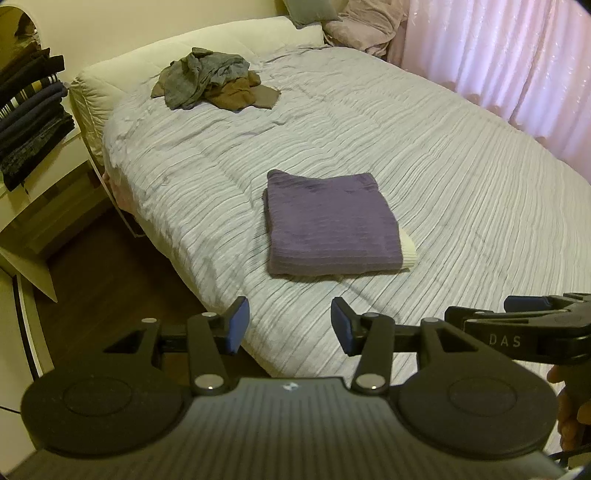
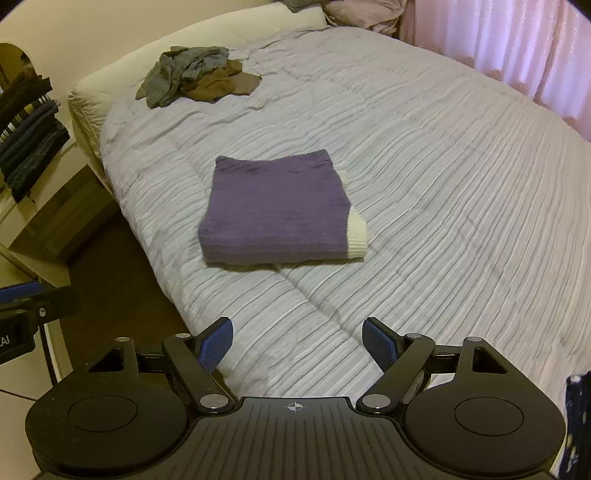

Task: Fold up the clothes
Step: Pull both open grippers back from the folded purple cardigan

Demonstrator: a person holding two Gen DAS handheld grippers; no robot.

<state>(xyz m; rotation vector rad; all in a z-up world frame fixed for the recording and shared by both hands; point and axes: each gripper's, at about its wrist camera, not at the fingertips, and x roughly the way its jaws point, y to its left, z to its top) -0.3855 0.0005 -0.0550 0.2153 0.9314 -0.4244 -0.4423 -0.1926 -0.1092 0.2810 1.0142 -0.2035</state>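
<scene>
A purple sweater with a cream cuff lies folded into a neat rectangle on the grey ribbed bedspread; it also shows in the right wrist view. A crumpled pile of grey and brown clothes sits near the bed's far left corner, also in the right wrist view. My left gripper is open and empty, held above the bed's near edge, short of the sweater. My right gripper is open and empty, also short of the sweater. The right gripper shows at the right edge of the left wrist view.
A stack of folded dark clothes sits on a white shelf at the left. Pink curtains hang along the bed's far right side. Pillows and a pink blanket lie at the head. Dark wood floor lies left of the bed.
</scene>
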